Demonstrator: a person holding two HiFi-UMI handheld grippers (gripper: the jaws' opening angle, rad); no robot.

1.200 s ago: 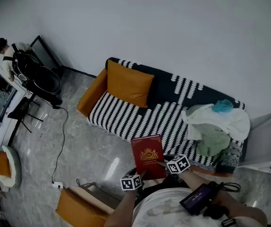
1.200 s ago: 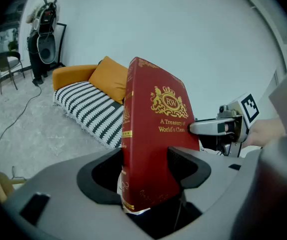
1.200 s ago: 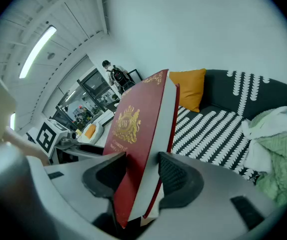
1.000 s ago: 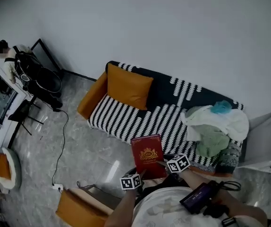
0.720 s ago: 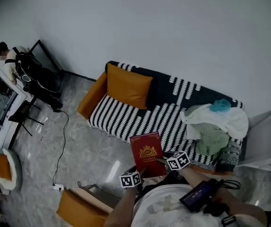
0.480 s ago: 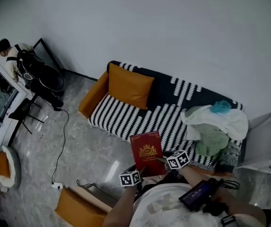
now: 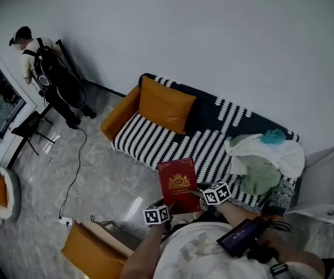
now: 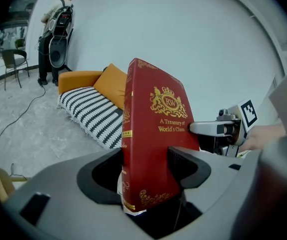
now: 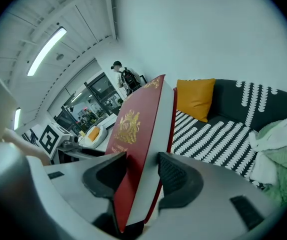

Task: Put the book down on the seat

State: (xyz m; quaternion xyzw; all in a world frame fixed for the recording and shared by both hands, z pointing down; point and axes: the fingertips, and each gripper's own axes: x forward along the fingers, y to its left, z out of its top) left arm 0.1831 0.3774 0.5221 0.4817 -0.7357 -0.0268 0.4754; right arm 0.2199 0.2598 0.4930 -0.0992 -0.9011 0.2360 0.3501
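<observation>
A red hardback book (image 7: 178,185) with gold print is held upright above the floor, just in front of the sofa's striped seat (image 7: 173,145). My left gripper (image 7: 169,206) is shut on the book's near left corner. My right gripper (image 7: 198,195) is shut on its right edge. In the left gripper view the book (image 8: 153,134) stands between the jaws of the left gripper (image 8: 146,170), with the right gripper (image 8: 217,129) beyond. In the right gripper view the book (image 9: 136,134) is clamped in the right gripper (image 9: 139,173), and the seat (image 9: 208,134) lies behind it.
An orange cushion (image 7: 166,104) leans on the sofa's left end. A pile of clothes (image 7: 263,158) covers its right end. A white side table (image 7: 324,185) stands to the right, an orange chair (image 7: 91,251) at lower left. A person (image 7: 36,60) stands far left; a cable (image 7: 74,167) crosses the floor.
The book stays gripped by both grippers and has shifted slightly left and down in the head view. The view has swung, and the person at far left has moved.
</observation>
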